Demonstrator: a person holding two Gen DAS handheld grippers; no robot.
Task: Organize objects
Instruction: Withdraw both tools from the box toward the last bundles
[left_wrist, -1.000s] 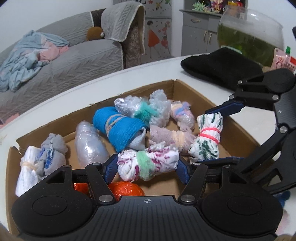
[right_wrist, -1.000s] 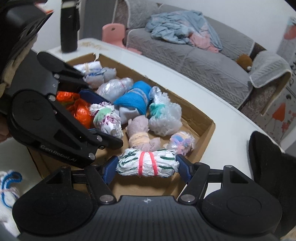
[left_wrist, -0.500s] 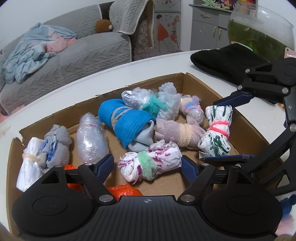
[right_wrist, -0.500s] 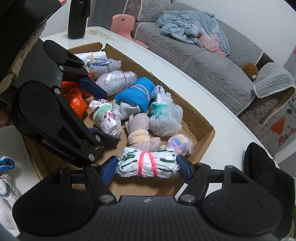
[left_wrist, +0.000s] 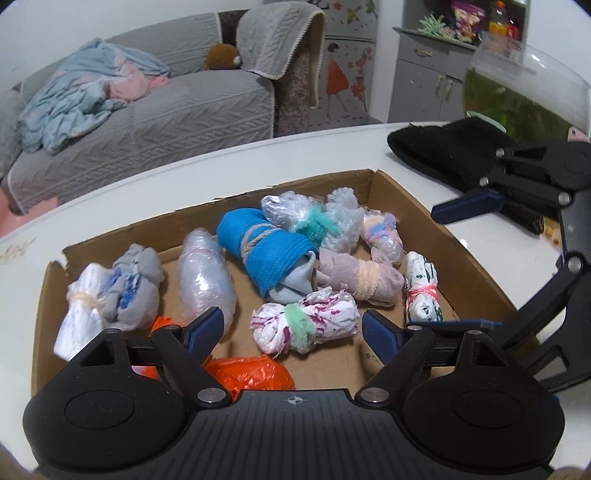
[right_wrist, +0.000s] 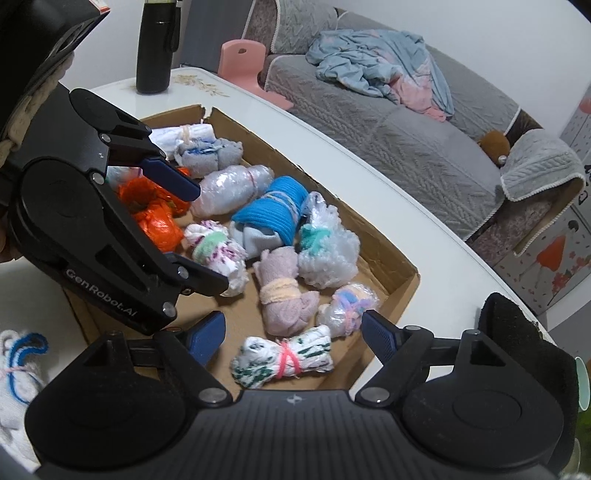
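Observation:
A shallow cardboard box (left_wrist: 402, 192) (right_wrist: 400, 271) on the white table holds several tied bundles. My left gripper (left_wrist: 293, 328) is open and hovers above a white bundle with purple marks and a green band (left_wrist: 304, 326) (right_wrist: 216, 251), which lies on the box floor. My right gripper (right_wrist: 293, 332) is open above a white bundle with green marks and a pink band (right_wrist: 282, 358) (left_wrist: 423, 291), which also lies in the box. A blue bundle (left_wrist: 267, 254) lies mid-box. Each gripper shows in the other's view.
A black cloth (left_wrist: 447, 151) and a glass fish bowl (left_wrist: 524, 92) stand at the table's far right. A black bottle (right_wrist: 155, 44) stands at the far corner. A white and blue bundle (right_wrist: 18, 362) lies outside the box. A grey sofa (left_wrist: 147, 110) is beyond.
Both grippers have opened and let go of their bundles, which now rest in the box. Both have drawn back and up a little.

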